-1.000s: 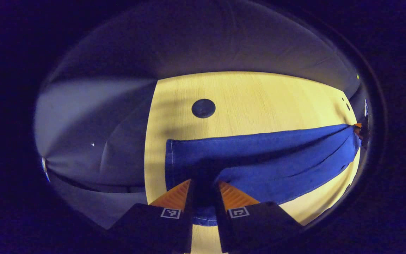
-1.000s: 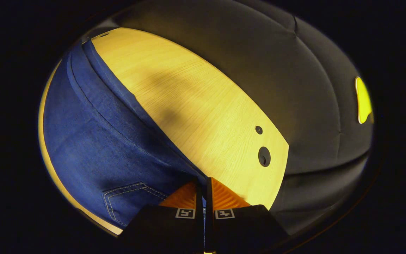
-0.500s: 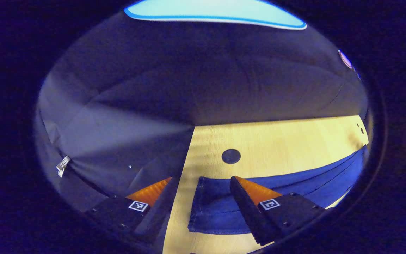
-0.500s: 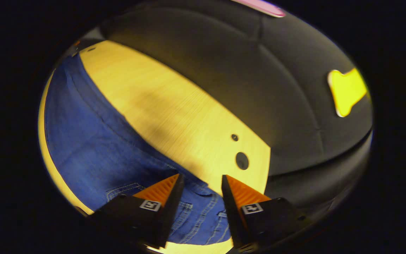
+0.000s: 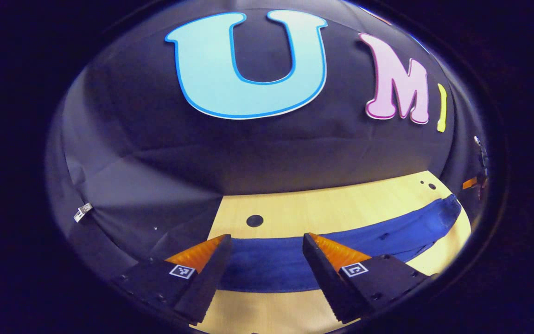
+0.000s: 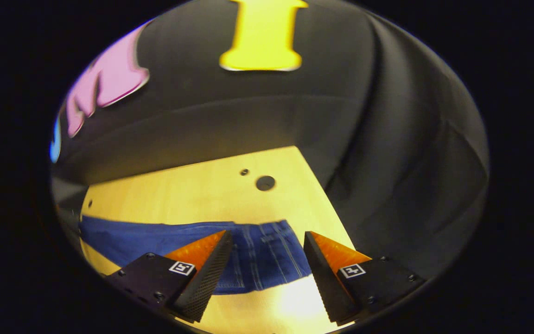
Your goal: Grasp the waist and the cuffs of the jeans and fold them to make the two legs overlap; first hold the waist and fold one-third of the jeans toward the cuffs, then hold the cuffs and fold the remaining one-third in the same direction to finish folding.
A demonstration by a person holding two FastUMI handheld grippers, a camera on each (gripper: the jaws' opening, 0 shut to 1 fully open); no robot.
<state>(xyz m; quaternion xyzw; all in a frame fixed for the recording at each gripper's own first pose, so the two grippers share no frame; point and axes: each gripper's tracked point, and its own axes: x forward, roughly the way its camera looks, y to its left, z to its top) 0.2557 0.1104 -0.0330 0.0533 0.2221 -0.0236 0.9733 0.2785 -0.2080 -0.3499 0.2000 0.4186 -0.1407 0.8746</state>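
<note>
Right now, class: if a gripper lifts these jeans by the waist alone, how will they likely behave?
The jeans will probably sag, since they lie limp and flat on the wooden table. The stitched waist looks thicker, so it likely grips securely and feels fairly heavy.

Wall: black cloth hangs behind the tabletop, creased, with seams running across it (it wraps round the side too).
Tabletop: pale wood grain, with its far edge meeting the cloth.
Holes: one round dark hole beside a smaller one near the far edge.
Clip: small and pale, on the cloth.
Light: a bright glare on the wood's near part.
</note>
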